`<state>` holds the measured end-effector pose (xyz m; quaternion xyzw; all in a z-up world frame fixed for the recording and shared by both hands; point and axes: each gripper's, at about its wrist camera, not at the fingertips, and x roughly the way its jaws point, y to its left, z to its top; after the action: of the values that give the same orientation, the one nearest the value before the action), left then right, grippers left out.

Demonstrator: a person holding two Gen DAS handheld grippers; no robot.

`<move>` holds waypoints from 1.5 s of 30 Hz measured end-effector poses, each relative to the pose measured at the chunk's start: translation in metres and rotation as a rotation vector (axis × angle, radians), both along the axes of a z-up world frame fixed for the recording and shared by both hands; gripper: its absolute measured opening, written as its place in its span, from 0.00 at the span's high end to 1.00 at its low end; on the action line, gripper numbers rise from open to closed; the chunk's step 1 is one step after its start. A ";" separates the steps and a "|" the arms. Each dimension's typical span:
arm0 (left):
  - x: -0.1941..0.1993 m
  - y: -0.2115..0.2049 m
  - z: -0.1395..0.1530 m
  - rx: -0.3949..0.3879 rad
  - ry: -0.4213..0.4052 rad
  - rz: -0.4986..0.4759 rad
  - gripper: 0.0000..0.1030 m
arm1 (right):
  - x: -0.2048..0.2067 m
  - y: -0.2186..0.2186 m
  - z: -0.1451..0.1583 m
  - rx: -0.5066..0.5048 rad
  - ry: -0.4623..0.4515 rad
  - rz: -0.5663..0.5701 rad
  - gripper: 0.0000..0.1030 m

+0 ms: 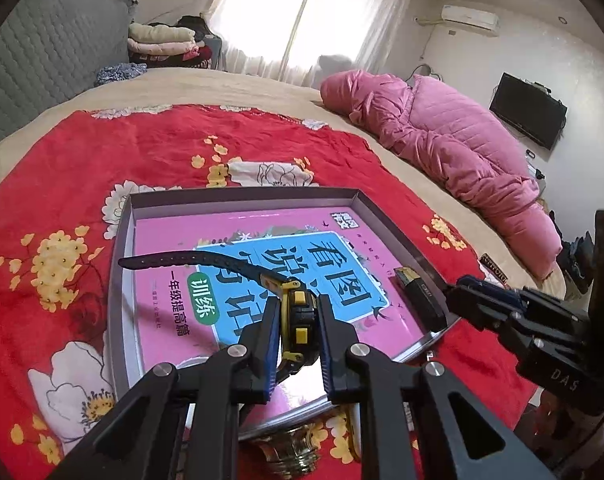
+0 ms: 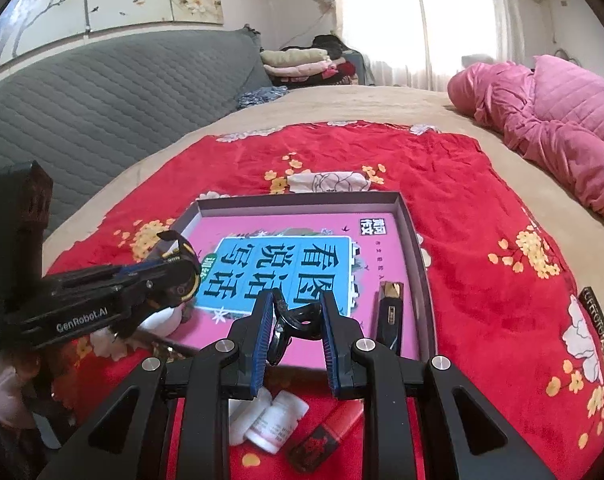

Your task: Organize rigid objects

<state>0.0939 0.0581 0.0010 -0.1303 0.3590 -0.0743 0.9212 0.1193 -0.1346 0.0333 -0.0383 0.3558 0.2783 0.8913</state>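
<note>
Gripping the watch [image 1: 297, 320] by its hard case, your left tongs [image 1: 299, 334] pinch tight; its light, floppy strap trails ahead over the book in the tray [image 1: 358, 196]. Your right tongs [image 2: 295, 322], angled down, clamp a small black clip [image 2: 302, 318] just above the tray's near edge.

Shallow grey tray [image 1: 354, 196] lies flat on red floral blanket, a pink book w/ blue title panel [image 1: 261, 264] filling its floor. Black-and-gold lighter [image 1: 418, 292] lies on the book by tray's right wall. Black/yellow watch [image 1: 297, 316] held on edge above the book, strap trailing left. Black clip-like item [image 2: 302, 318] (type unclear) held over tray's near edge. White bottles [image 2: 277, 424] and a red-and-black lighter [image 2: 322, 436] lie on blanket near tray.
</note>
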 end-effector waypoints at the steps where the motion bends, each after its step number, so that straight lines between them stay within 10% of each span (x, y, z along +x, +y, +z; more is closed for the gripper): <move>1: 0.001 0.000 -0.001 0.000 0.004 -0.002 0.83 | 0.002 0.002 0.000 0.001 -0.002 -0.003 0.77; 45: 0.015 -0.029 -0.027 0.122 0.069 -0.113 0.81 | 0.037 0.022 -0.063 -0.181 0.125 -0.059 0.76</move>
<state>0.1093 0.0294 -0.0258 -0.0561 0.4012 -0.0998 0.9088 0.1560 -0.1124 -0.0297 -0.0908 0.4354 0.2205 0.8681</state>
